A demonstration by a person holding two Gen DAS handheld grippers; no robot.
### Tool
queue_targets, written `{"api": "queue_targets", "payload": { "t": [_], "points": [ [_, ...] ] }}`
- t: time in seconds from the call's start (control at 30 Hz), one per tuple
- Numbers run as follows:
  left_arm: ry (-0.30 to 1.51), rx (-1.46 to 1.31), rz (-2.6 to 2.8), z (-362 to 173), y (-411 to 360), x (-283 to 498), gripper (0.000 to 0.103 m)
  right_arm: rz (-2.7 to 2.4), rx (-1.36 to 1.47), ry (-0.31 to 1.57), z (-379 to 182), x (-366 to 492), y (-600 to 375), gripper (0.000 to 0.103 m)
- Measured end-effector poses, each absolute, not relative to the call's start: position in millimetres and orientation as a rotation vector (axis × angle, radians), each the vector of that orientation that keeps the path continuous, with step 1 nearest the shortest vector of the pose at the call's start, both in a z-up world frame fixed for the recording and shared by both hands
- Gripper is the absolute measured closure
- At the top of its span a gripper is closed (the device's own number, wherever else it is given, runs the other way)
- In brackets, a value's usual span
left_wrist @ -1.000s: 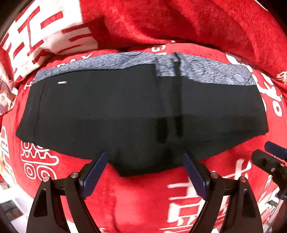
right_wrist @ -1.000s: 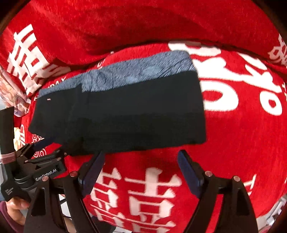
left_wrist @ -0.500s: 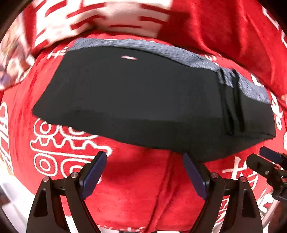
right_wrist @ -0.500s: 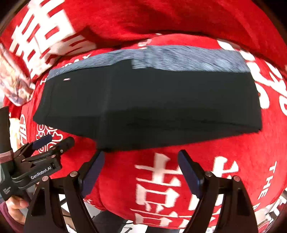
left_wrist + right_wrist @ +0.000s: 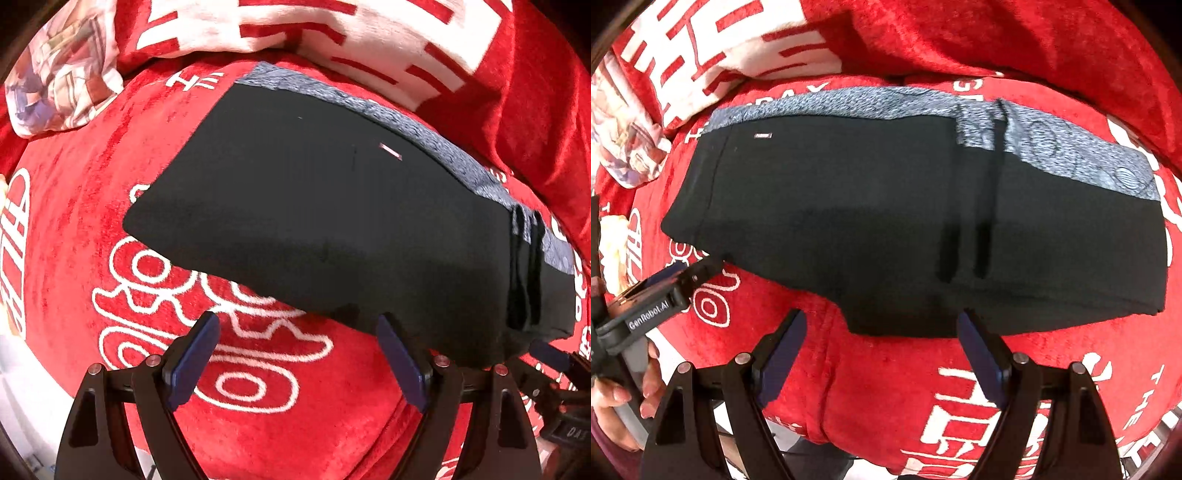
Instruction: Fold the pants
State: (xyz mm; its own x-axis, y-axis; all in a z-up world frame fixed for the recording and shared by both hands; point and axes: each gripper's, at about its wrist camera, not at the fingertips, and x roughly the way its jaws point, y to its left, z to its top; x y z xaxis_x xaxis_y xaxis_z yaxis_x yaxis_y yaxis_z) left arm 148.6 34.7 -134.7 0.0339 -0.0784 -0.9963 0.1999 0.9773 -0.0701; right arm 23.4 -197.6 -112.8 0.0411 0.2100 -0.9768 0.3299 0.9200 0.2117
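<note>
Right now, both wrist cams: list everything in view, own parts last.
pants: 1, black with a grey-blue heathered waistband, lying folded flat on the blanket, held by neither gripper
blanket: 1, red with white characters and lettering, covering the surface and bunched up behind the pants
patterned cloth: 1, pale with mixed colours, at the far left edge, beside the blanket
left gripper: 1, black with blue pads, open, over the blanket at the pants' near edge
right gripper: 1, black with blue pads, open, at the pants' near edge
hand: 1, holding the left gripper's handle
</note>
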Motion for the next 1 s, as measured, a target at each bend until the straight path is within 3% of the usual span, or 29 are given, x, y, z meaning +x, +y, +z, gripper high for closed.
{"api": "queue_targets", "payload": {
  "t": [0.4,1.0],
  "points": [
    [1.526,0.064,-0.223,-140,54,169,0.016,-0.07,0.421,1.567,-121,43,-173,0.017],
    [1.546,-0.445,-0.315,-159,123,192,0.016,-0.03,0.443,1.576,-130,47,-162,0.017]
  ]
}}
